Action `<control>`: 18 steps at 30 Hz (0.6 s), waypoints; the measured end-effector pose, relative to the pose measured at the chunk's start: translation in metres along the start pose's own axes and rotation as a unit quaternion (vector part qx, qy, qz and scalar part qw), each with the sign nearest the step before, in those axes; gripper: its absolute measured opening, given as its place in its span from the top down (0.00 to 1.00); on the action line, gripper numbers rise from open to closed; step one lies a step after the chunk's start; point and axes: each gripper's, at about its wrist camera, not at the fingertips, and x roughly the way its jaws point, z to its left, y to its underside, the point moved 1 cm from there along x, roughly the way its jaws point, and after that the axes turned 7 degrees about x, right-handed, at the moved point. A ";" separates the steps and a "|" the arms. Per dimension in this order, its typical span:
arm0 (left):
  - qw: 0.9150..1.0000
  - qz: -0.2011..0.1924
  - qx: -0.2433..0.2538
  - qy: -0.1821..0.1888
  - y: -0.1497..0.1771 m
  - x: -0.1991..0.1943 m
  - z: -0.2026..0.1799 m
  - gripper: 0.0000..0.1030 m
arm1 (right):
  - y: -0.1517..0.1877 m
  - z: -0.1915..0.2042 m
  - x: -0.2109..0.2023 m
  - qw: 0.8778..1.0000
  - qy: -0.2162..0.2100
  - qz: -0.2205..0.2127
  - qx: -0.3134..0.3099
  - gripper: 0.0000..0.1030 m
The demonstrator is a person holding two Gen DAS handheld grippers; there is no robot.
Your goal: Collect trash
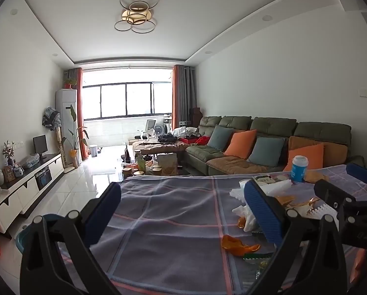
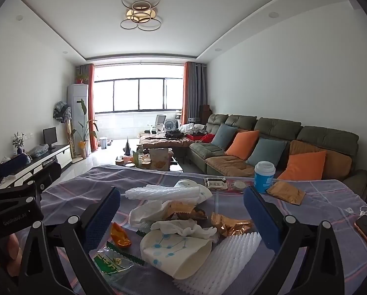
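A pile of trash lies on a table under a grey-purple checked cloth [image 2: 85, 186]. In the right wrist view I see a crushed paper cup [image 2: 176, 250], white foam netting [image 2: 222, 260], crumpled tissue [image 2: 183, 227], gold wrappers [image 2: 232, 223], orange peel [image 2: 119, 236] and a green packet [image 2: 112, 263]. My right gripper [image 2: 183, 218] is open, its fingers on either side of the pile. My left gripper [image 1: 183, 211] is open and empty over bare cloth [image 1: 159, 221], left of the pile, with orange peel [image 1: 237, 244] by its right finger.
A blue and white lidded cup [image 2: 264, 177], a brown pouch [image 2: 285, 192] and a foil tray [image 2: 215, 184] stand behind the pile. A phone [image 2: 366, 231] lies at the right edge. A blue bin [image 1: 26, 236] sits on the floor left of the table. A sofa [image 2: 282, 147] is behind.
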 end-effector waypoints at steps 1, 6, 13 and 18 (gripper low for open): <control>1.000 0.000 0.000 0.003 0.001 -0.001 0.004 0.03 | 0.000 0.000 0.000 1.000 0.000 0.000 0.000 0.04; 1.000 0.000 0.000 0.001 0.000 0.000 0.001 0.03 | 0.000 0.000 0.001 1.000 0.001 0.000 -0.001 0.04; 1.000 0.000 -0.001 0.001 0.000 0.000 0.000 0.03 | 0.001 0.001 0.001 1.000 0.001 -0.001 -0.001 0.04; 1.000 0.001 -0.001 0.001 0.000 0.000 0.000 0.03 | 0.001 0.001 0.001 1.000 0.000 -0.001 0.000 0.04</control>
